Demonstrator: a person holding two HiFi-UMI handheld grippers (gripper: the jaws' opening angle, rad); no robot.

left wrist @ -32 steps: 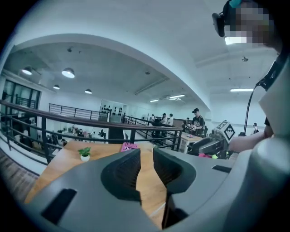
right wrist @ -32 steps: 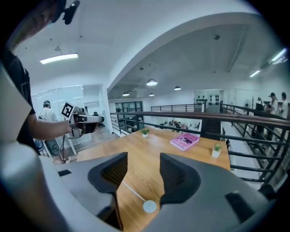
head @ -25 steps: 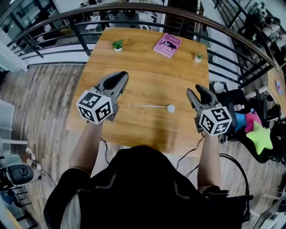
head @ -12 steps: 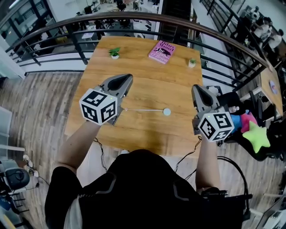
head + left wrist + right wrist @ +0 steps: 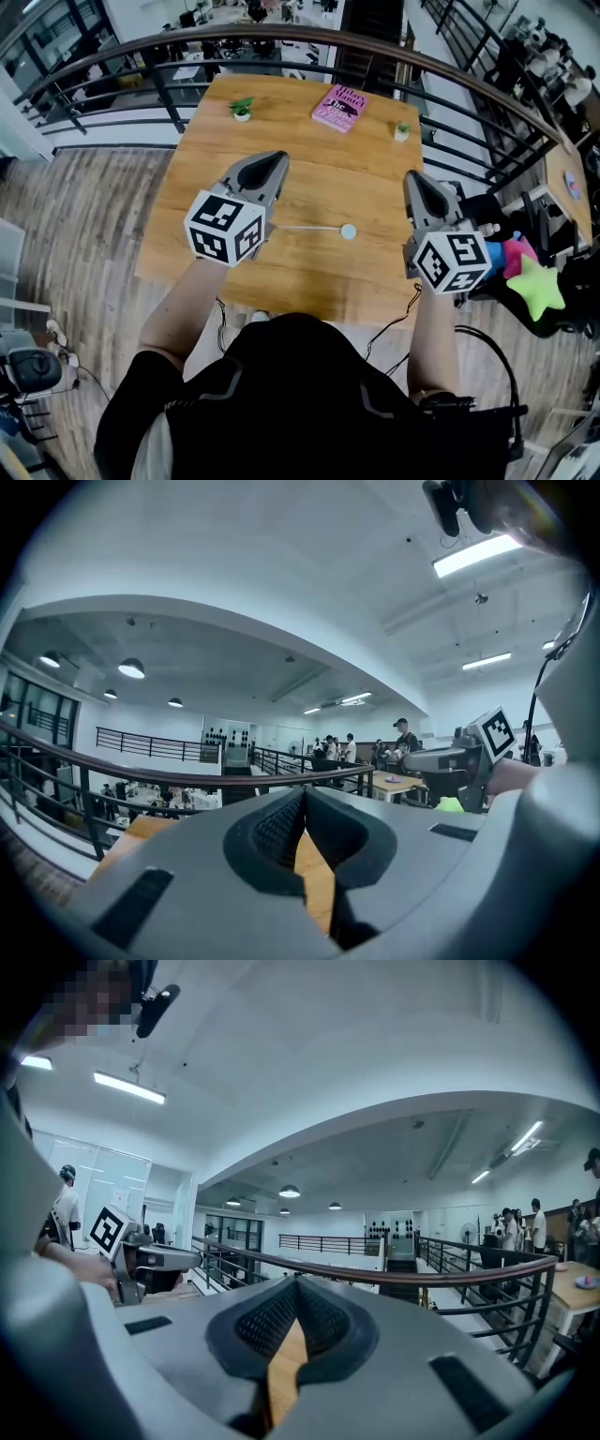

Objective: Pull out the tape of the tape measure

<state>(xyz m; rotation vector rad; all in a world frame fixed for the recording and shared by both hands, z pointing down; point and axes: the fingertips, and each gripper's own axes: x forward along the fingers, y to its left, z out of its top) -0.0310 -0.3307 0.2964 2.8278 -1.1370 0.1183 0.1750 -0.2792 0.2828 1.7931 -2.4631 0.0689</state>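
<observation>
The tape measure lies on the wooden table [image 5: 309,272]. Its small round pale case [image 5: 348,231] sits mid-table, and a thin tape [image 5: 309,227] is drawn out from it to the left. My left gripper [image 5: 277,161] hovers above the tape's left end, shut and empty. Over the table's right edge my right gripper [image 5: 415,178] is also shut with nothing in it. The left gripper view shows closed jaws [image 5: 304,794] pointing level at the railing, with the right gripper [image 5: 450,759] beside them. The right gripper view shows its own closed jaws [image 5: 296,1283] and the left gripper [image 5: 155,1260].
A pink book [image 5: 339,101] and two small potted plants [image 5: 241,109] [image 5: 401,131] stand along the table's far edge. A curved dark railing [image 5: 281,37] runs behind it. A chair with a green star toy [image 5: 536,286] is at the right.
The right gripper's jaws, open a second ago, have closed with nothing between them. Both grippers have risen, and the left one has shifted right. The tape measure has stayed on the table.
</observation>
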